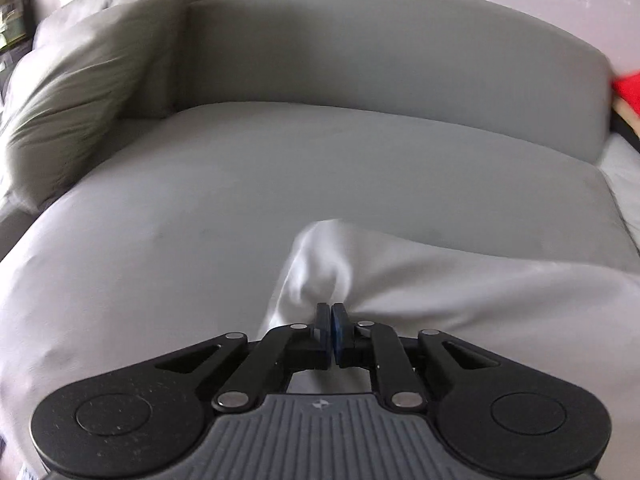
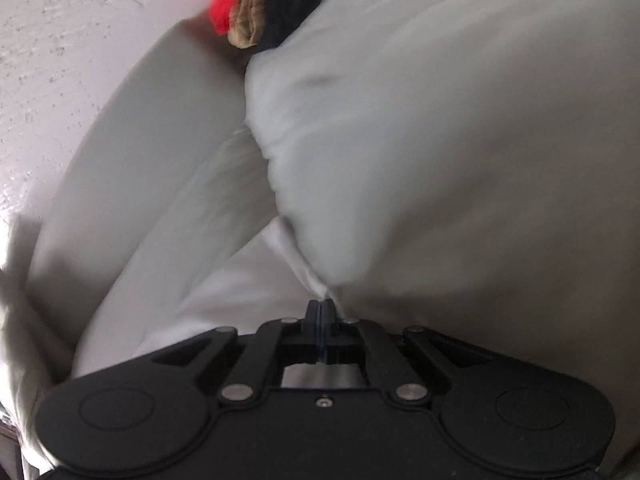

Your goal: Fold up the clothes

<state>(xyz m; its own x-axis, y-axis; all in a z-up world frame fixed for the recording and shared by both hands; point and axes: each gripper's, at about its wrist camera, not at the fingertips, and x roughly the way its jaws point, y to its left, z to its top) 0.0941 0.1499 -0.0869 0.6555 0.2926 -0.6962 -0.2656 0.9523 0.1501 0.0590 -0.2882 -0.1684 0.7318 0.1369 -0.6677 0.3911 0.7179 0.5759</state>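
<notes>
Your left hand-held gripper (image 1: 331,312) is clenched on a bunched fold of the white garment (image 1: 460,296), its pads pressed together with cloth between them. Your right hand-held gripper (image 2: 320,308) likewise pinches a thin white edge of the same garment (image 2: 460,160), which billows up and fills the right of that view. The garment lies on the grey sofa seat (image 1: 200,200), toward the seat's front right. Left of the garment the seat is bare up to a loose cushion (image 1: 80,100). Behind the seat stands the backrest (image 1: 380,48), then a pale wall (image 2: 60,40). Red and dark clothes (image 2: 256,4) sit beyond the garment's far edge.
</notes>
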